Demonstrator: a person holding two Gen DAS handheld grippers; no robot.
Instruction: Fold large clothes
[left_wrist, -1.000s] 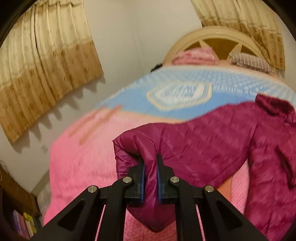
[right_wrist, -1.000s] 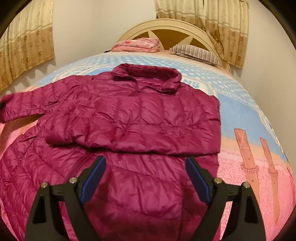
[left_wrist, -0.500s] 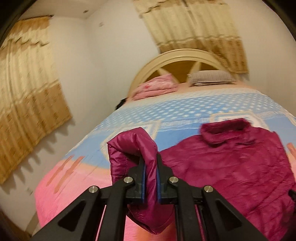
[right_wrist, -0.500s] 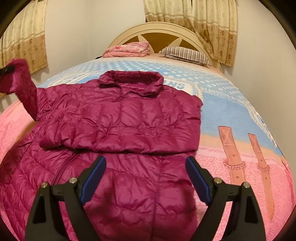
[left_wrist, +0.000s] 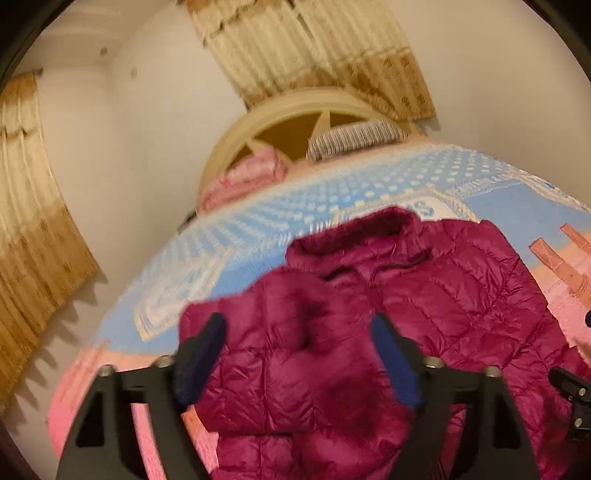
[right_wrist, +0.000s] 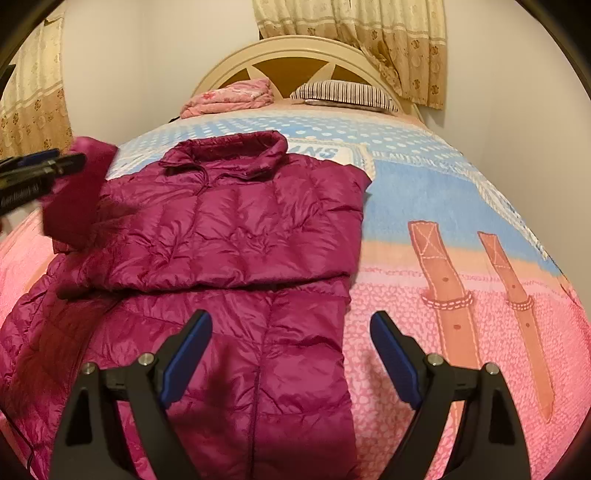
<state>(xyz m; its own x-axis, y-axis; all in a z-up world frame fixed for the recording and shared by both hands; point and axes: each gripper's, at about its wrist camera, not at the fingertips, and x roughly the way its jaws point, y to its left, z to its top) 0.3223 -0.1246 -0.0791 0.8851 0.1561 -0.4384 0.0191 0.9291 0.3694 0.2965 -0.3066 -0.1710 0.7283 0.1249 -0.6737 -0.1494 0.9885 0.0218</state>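
Left gripper (left_wrist: 297, 354) jaws just opened (nothing pinched); sleeve (left_wrist: 295, 332) released over jacket (right_wrist: 236, 221).

L (left_wrist: 297, 354) & R (right_wrist: 291, 354) grippers: fingers apart

A magenta quilted puffer jacket (right_wrist: 236, 236) lies front up in the middle of the bed, collar toward the headboard. One sleeve is folded across the chest; the other sleeve (right_wrist: 77, 199) is lifted near the bed's left edge.

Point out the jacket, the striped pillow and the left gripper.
jacket (right_wrist: 236, 225), right wrist view, chest panel
striped pillow (right_wrist: 343, 94), right wrist view, top face
left gripper (left_wrist: 299, 332), left wrist view, between its fingertips
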